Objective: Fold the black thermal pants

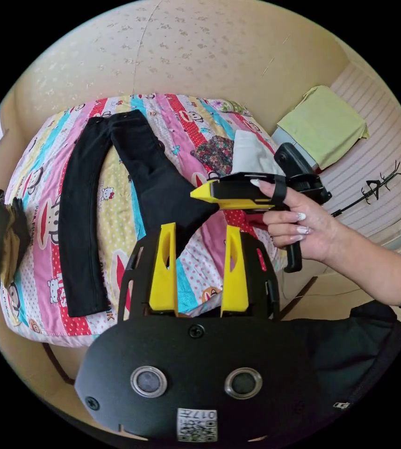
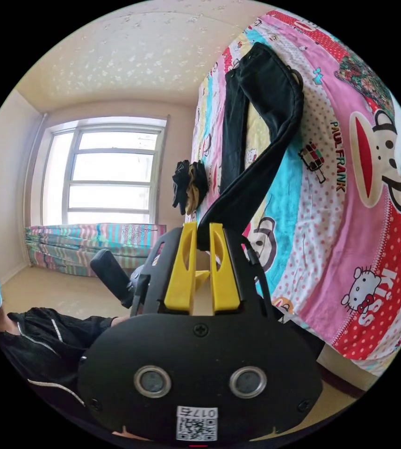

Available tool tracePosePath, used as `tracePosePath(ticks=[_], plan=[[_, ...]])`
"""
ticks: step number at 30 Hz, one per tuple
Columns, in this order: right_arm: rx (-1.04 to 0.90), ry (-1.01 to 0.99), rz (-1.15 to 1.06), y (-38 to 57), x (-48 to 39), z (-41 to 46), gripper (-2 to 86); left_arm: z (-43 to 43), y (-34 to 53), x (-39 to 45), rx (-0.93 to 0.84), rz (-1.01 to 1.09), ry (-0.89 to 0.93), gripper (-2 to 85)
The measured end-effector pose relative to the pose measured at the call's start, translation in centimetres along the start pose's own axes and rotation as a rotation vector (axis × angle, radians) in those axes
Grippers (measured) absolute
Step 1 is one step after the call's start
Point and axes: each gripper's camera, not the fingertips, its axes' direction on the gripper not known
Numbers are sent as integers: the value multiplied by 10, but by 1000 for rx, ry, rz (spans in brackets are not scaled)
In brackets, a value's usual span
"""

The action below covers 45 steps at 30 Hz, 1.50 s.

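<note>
While pants (image 1: 93, 206) lie on bed (image 1: 210, 262), your right tool (image 2: 203, 243) clamps one leg's hem; left tool (image 1: 199, 248) gapes, holding nothing. Right gripper view adds window (image 2: 107, 170); left gripper view your hand (image 1: 303, 229).

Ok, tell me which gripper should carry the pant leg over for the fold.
Right. The right gripper is already shut on the cuff of one leg of the pants, lifting it off the bed. The left gripper is open, holds nothing and hangs short of the fabric.
</note>
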Motion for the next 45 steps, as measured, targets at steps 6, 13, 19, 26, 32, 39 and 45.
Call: tracePosePath(ticks=[6,13,19,26,32,39,45], plan=[[-111,115,-54,-29,-42,-2,42,-16,-4,31,109,-13,-163,128],[-168,174,-87,-55,-57,-3,58,-48,-18,55,131,-77,-181,48],[26,184,-129,-125,-47,-60,122,-99,-26,36,173,-204,-25,44],[23,150,-147,-332,32,-61,173,-170,-38,30,265,-230,104,45],[269,248,76,-437,129,-58,177,-210,-56,29,286,-256,181,44],[335,366,96,-481,189,-38,127,-247,-73,26,300,-276,243,45],[516,253,160,-497,198,-25,46,-308,-108,24,287,-300,247,45]])
